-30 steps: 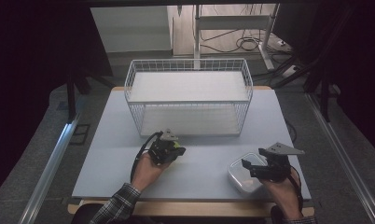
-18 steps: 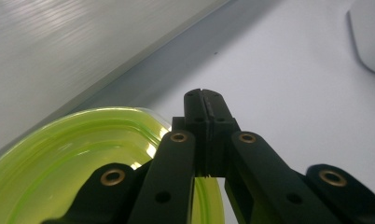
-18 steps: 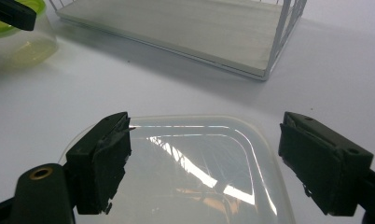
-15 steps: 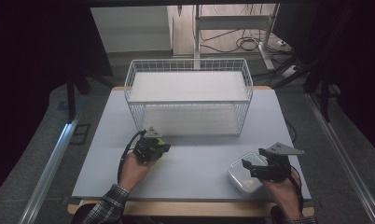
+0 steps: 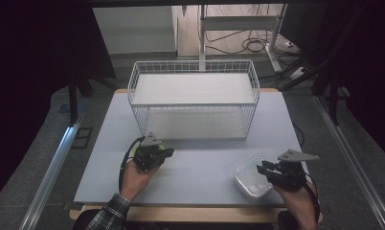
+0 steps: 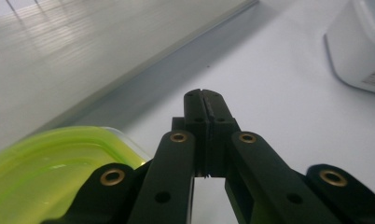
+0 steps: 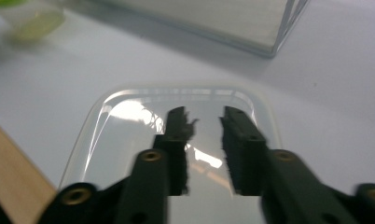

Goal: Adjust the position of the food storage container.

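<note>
A clear, rounded-rectangular plastic food container with a see-through lid (image 5: pixel 252 178) is seen lying flat near the front right corner of the pale grey bench (image 5: pixel 200 165), just beside the right tool (image 5: pixel 263 170), whose camera looks down on the glossy lid (image 7: pixel 176 140). The jaws of the right tool have just been closing; a narrow gap is left between them above the lid, and nothing is seen pinched, so no grip on the container can be claimed yet. The left tool (image 5: pixel 167 152) is held well apart, near the front wall of the white wire basket (image 5: pixel 193 103), with its jaws pressed fully together and nothing between them (image 6: pixel 204 105); a second container with a translucent lime-green lid (image 6: pixel 50 168) is visible just beside and below it in the left gripper view. The clear container is judged to be light and probably empty, with thin walls that would flex under a hard squeeze and a smooth lid from which pads could easily slip. A flat top offers no purchase, so a hold is best taken at the raised rim or across a short edge, where the lip stiffens the plastic. Moderate pressure is advised, since the lid may pop loose or the box may tilt when lifted by one side.
</note>
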